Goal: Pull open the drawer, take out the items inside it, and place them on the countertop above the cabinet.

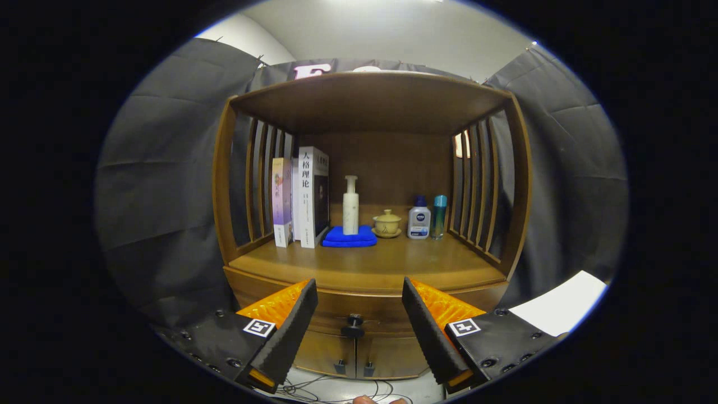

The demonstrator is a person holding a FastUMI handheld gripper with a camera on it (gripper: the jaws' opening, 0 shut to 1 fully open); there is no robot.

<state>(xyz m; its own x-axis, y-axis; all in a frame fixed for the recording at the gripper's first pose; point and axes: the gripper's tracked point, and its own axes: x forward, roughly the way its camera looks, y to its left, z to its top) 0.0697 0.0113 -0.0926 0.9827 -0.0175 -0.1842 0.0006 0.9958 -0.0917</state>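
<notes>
Your gripper [359,303] is wide open, facing the closed drawer [364,311].

You've got the fingers spread well apart with nothing between them but air, and the drawer's dark knob [354,323] sits dead centre in the gap, just ahead of you and untouched. Above the knob runs the wooden countertop [370,264]. Back on it, from left of the knob to right: upright books [303,196], a folded blue cloth [350,237] with a white pump bottle [350,205] standing on it, a small lidded cup [387,223], a white bottle with a blue cap [419,217] and a slim teal bottle [439,216]. Below the knob, two cabinet doors [359,353] stand shut.
</notes>
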